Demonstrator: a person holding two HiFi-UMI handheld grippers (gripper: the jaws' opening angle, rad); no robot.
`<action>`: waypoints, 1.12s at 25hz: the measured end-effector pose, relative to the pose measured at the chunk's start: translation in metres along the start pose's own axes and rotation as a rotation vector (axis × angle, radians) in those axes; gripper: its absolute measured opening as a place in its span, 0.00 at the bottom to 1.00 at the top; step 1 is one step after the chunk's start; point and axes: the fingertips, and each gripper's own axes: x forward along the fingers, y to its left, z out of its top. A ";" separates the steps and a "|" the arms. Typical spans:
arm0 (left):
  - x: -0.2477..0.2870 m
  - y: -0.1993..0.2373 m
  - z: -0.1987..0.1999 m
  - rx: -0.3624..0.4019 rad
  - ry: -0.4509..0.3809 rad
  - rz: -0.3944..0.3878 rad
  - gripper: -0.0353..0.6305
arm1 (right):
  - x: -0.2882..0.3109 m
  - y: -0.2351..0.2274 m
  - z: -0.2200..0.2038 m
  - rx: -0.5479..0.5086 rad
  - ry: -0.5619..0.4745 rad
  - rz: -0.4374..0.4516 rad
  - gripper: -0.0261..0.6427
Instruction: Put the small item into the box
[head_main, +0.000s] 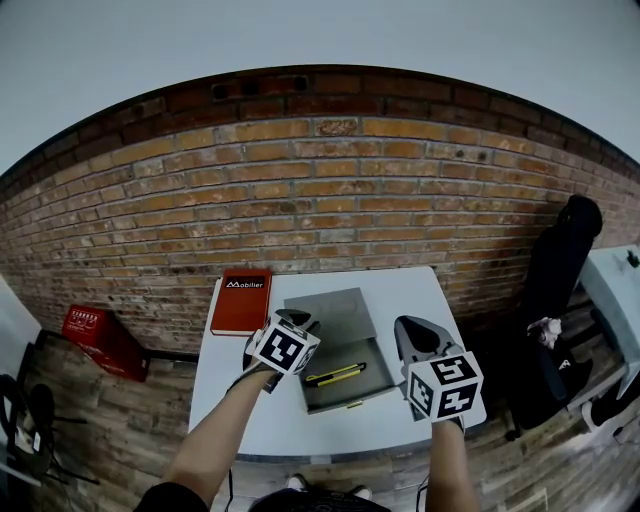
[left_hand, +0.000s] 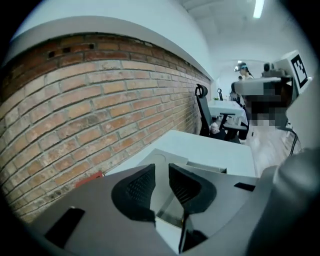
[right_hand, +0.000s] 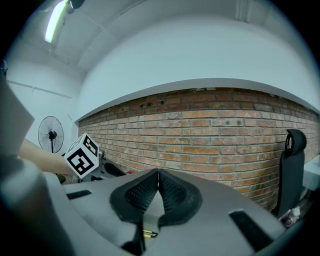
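Holding both grippers above white table, we note: left gripper jaws spread, empty; right gripper jaws pressed together (nothing pinched). Brick wall behind.

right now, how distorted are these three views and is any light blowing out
Head view: heavy fisheye bows the brick wall into an arch; light is flat and even, the box is sharp. Left gripper view: black rounded corners, the light strip at top right blown out. Right gripper view: same dark rim, a ceiling lamp glaring at top left.
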 end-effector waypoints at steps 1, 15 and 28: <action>-0.006 0.004 0.005 -0.016 -0.026 0.008 0.20 | 0.001 0.001 0.001 0.000 -0.002 0.004 0.07; -0.101 0.054 0.039 -0.163 -0.277 0.192 0.17 | 0.003 0.009 0.015 0.004 -0.038 0.024 0.07; -0.151 0.061 0.034 -0.199 -0.397 0.305 0.11 | -0.002 0.008 0.028 0.008 -0.068 0.020 0.07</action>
